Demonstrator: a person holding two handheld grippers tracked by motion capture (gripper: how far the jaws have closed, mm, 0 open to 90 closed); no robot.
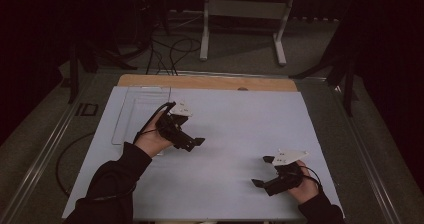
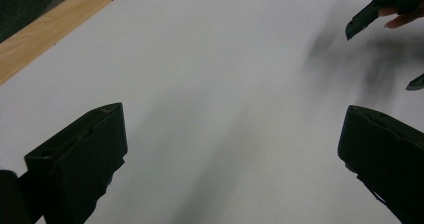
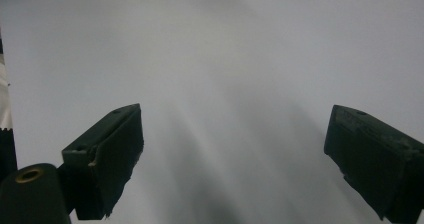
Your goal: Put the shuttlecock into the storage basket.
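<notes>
High view — clear tray (image 1: pixel 140 115) | both claws (image 1: pixel 196 143) (image 1: pixel 264 171) apart, probably empty | left gripper view — wood edge (image 2: pixel 45 36)

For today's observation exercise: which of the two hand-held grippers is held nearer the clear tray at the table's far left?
The left hand-held gripper: its hand overlaps the clear tray's near edge, while the right hand-held gripper is at the near right corner.

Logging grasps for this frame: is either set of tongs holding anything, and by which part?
Nothing is held. The left tongs and the right tongs both stand open over the white sheet, with only bare sheet between their jaws.
</notes>
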